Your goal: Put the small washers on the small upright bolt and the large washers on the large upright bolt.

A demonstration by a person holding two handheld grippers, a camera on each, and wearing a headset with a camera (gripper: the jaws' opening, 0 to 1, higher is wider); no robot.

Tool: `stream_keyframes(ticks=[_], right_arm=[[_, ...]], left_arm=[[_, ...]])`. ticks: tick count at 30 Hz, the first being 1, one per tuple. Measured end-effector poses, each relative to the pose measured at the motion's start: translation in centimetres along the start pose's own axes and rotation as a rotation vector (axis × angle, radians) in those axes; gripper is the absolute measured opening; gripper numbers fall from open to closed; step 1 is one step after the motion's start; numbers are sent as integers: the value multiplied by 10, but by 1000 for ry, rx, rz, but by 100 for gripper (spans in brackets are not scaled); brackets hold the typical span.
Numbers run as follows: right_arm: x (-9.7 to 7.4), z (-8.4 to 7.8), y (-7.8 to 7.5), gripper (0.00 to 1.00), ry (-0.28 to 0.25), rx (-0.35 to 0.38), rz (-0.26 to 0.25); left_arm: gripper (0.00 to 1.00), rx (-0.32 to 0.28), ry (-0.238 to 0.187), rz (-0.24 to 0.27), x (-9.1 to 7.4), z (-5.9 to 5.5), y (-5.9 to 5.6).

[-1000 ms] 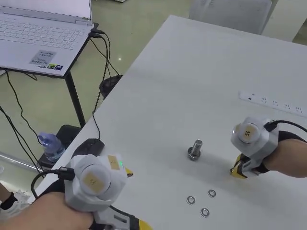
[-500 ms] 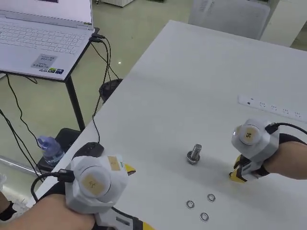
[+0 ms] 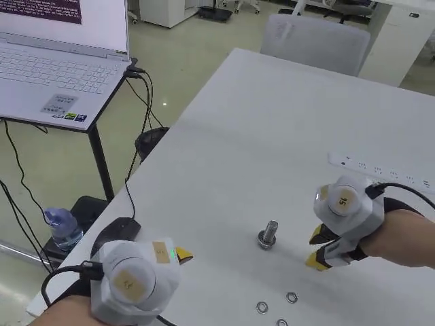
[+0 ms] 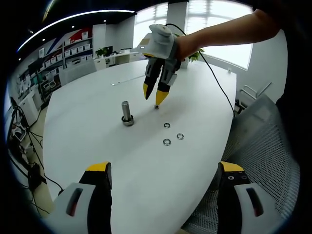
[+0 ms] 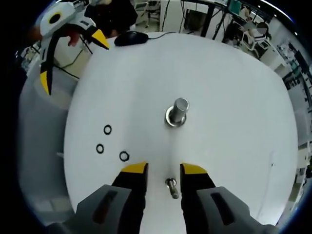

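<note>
Gaping left gripper [image 4: 163, 168]: jaws spread wide with nothing between them, at the near left edge of the counter [image 3: 272, 122], closest to the person.
Washers [image 3: 291, 297]: three small rings lying flat on the counter in a loose cluster, apart from one another and on neither bolt. In the head view they are near the bottom, to the right of the left gripper.
Right gripper [image 5: 164, 170]: jaws parted only a little, yellow tips down at the counter on either side of the small bolt. A gap shows on each side, so it pinches nothing.
Small bolt [image 5: 171, 186]: upright on the counter between the right gripper's tips.
Large bolt [image 3: 268, 233]: upright on its wide head, beyond the washers and just left of the right gripper, apart from both.
Power strip [image 3: 380, 170]: white, flat on the counter farther back on the right.
Laptop [image 3: 54, 61]: open on a stand off the counter's left side, with cables hanging beside it.
Chair [image 3: 316, 41]: grey, at the counter's far edge.
</note>
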State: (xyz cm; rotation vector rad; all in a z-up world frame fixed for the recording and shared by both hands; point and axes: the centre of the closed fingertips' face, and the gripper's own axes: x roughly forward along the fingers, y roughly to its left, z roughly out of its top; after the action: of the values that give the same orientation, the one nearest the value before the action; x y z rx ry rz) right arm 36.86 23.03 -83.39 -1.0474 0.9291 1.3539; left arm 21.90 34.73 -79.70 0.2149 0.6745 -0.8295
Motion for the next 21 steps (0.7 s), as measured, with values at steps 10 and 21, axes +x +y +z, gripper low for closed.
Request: stream_keyframes(ticks=[10, 21], right_arm=[[1, 8, 26, 30, -31, -37, 29], [3, 10, 46, 29, -45, -57, 33]], left_arm=[[90, 15, 5, 19, -3, 3, 1], [89, 8, 9, 15, -2, 2, -4]])
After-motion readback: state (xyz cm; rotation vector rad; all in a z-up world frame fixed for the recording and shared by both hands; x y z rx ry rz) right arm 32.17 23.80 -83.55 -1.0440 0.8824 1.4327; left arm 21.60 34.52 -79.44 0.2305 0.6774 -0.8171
